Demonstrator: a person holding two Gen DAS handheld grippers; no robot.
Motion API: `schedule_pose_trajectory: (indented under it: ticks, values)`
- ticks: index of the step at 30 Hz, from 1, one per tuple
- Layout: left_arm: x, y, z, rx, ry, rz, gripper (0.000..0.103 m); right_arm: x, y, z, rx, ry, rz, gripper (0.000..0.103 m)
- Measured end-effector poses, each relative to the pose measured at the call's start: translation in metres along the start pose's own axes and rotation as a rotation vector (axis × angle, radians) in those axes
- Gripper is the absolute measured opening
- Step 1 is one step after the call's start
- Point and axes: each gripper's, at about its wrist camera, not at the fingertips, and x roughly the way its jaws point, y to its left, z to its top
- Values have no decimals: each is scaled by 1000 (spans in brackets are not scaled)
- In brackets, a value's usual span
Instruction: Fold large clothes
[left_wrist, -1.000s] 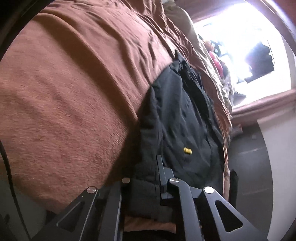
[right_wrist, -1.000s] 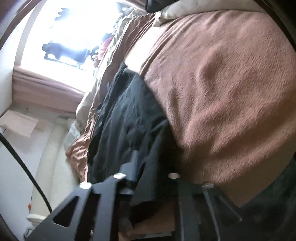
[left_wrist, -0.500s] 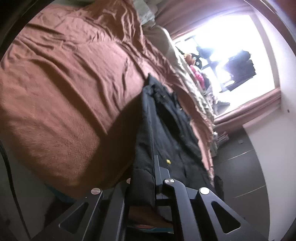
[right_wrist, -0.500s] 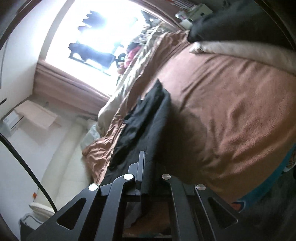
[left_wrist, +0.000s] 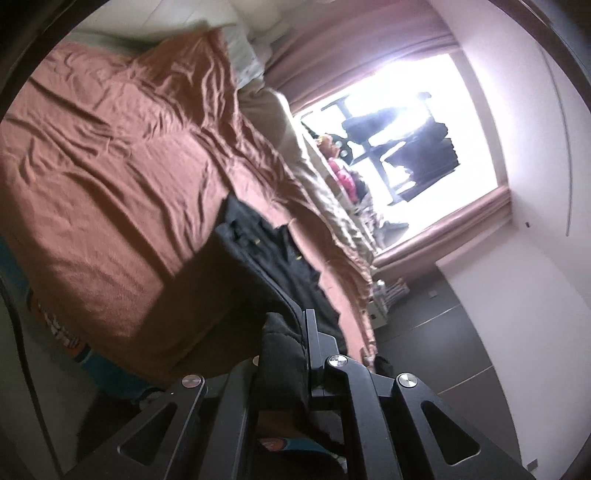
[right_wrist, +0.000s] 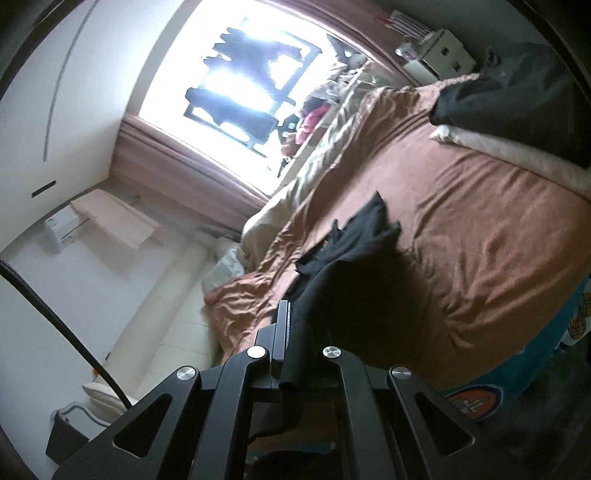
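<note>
left wrist view: left gripper (left_wrist: 286, 345) pinching black jacket (left_wrist: 273, 266), which trails ahead onto brown bedspread (left_wrist: 110, 166).

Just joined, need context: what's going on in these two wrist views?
A person holds a pair of tongs in each hand and is handling a black jacket on a bed with a brown blanket. The left tongs and right tongs are each shut on an edge of the jacket, lifting that end above the bed while the far end lies on the blanket. No fold is made yet.
</note>
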Motion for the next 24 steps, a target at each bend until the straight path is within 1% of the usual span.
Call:
schedule_pose_trajectory:
  ticks: [4,8,12,16,20,24]
  values:
    - [-26,-7,-3,4,-25,-32,2,-15,10,-6,-24,-2,29,0]
    - [-59,-12,-15,24,-41,-58,2,-30,19,-13,-50,-1,55,0]
    - [-84,-11,-22,24,-53,-82,2,-41,24,-23,-110,16,31,0]
    - [-88,-17,-23,36,-60,-95,2,-45,26,-25,-124,28,9,0]
    - [-84,-25,-19,68,-64,-92,2,-45,24,-15,-113,16,7,0]
    - [-76,-35,-10,91,-68,-80,2,-35,25,-1,-107,14,16,0]
